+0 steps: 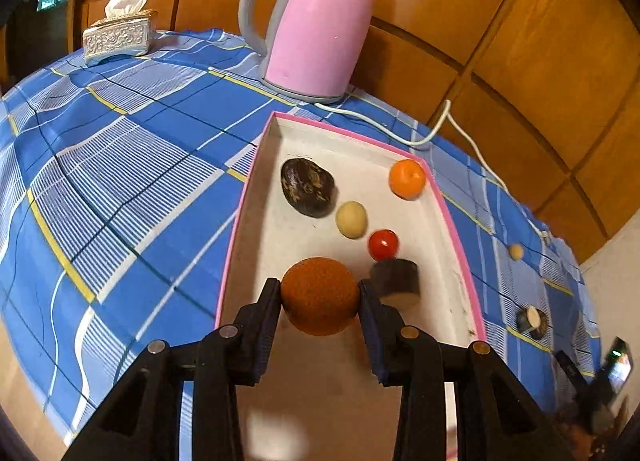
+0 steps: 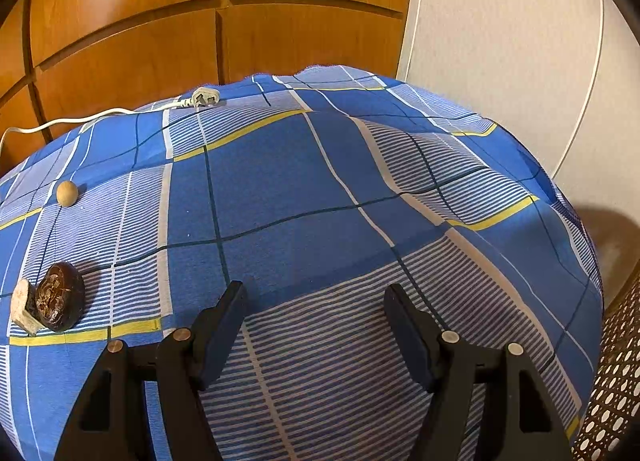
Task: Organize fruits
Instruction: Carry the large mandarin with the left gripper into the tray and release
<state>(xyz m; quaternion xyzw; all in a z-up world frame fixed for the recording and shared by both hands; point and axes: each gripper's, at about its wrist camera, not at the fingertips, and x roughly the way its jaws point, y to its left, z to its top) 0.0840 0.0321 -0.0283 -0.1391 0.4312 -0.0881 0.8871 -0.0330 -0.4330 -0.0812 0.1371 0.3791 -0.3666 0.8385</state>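
My left gripper (image 1: 320, 295) is shut on a rough brown-orange fruit (image 1: 319, 293) and holds it over the near end of a white tray with a pink rim (image 1: 456, 221). In the tray lie a dark mottled fruit (image 1: 307, 186), a small pale fruit (image 1: 351, 219), a red tomato (image 1: 383, 244), a small orange (image 1: 407, 178) and a dark cut piece (image 1: 395, 282). On the cloth outside lie a small tan ball (image 1: 516, 251) (image 2: 67, 193) and a dark cut fruit (image 1: 531, 322) (image 2: 56, 297). My right gripper (image 2: 316, 301) is open and empty above the blue checked cloth.
A pink kettle (image 1: 316, 25) stands behind the tray, its white cord (image 1: 436, 129) running right to a plug (image 2: 205, 97). A silver tissue box (image 1: 120, 35) sits at the far left. Wooden panels back the table. A wicker chair (image 2: 616, 381) is at the right edge.
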